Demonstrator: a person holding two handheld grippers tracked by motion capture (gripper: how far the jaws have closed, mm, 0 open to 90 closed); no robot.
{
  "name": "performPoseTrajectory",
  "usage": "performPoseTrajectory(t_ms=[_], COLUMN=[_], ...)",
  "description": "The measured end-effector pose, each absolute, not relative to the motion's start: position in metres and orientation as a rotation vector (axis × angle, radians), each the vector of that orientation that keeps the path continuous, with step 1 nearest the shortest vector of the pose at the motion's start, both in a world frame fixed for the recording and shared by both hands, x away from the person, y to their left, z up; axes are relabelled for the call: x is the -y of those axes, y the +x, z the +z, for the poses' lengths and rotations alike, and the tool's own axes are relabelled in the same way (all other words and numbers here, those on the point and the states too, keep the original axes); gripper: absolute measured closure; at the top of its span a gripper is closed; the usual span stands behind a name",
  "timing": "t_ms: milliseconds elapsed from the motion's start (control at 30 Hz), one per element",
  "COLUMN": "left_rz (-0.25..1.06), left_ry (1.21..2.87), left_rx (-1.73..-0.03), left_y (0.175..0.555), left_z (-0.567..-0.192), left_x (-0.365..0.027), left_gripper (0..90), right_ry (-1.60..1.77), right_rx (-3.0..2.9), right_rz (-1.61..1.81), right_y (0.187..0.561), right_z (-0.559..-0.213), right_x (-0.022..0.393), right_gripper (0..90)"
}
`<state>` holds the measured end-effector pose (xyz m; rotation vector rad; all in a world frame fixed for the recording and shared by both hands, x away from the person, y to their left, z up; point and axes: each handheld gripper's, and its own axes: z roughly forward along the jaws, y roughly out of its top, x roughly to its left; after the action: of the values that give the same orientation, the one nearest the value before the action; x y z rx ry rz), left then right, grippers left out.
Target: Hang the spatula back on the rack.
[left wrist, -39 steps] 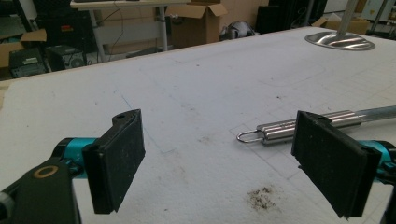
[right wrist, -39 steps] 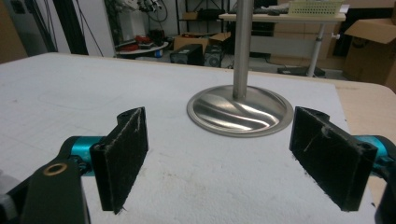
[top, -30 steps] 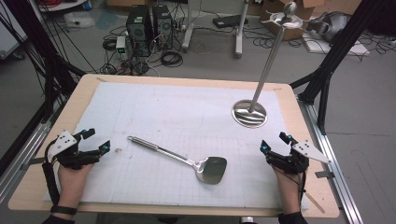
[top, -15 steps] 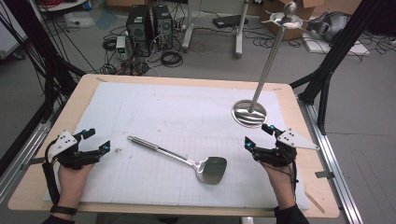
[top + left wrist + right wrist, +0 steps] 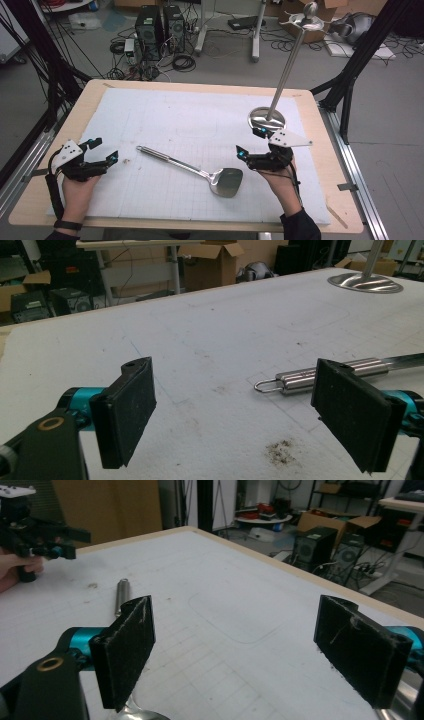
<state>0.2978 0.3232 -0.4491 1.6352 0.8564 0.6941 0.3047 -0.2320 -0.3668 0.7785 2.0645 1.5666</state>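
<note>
Lying flat near the middle of a white gridded mat (image 5: 190, 125), one steel spatula (image 5: 192, 170) rests with its round handle toward the person's left and its broad blade (image 5: 227, 181) toward the right, touched by neither tool. Two hand-held grippers flank the spatula. The right gripper (image 5: 250, 141) sits just beside the blade, its jaws spread wide and holding nothing; in the right gripper view the curved edge of the blade shows just below its near jaw, with the handle running away beyond. The left gripper (image 5: 104, 151) rests well apart from the spatula, off the handle end, also spread wide and empty; in the left gripper view the handle's wire hanging loop (image 5: 265, 385) lies on the mat between its two black pads. Beyond the spatula's blade end stands one metal stand (image 5: 280, 80), a round base and a tall thin pole. The mat covers one wooden table (image 5: 100, 87).
</note>
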Motion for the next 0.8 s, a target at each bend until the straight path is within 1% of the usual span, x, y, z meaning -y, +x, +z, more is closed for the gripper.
performPoseTrajectory(t_ms=[233,800], left_rz=[0.695,0.697], left_ry=[1.636,1.640], left_rx=[-0.857,-0.853], left_y=[0.298,0.298], left_z=[-0.449,-0.449], left_x=[-0.323,-0.323], left_gripper=[18.6,18.6], right_ry=[0.739,0.661], right_rx=[-2.141,-2.373], right_rz=[1.579,1.486], right_y=[0.311,0.324], right_z=[-0.368,-0.381], right_x=[0.211,0.155], right_gripper=[16.0,16.1])
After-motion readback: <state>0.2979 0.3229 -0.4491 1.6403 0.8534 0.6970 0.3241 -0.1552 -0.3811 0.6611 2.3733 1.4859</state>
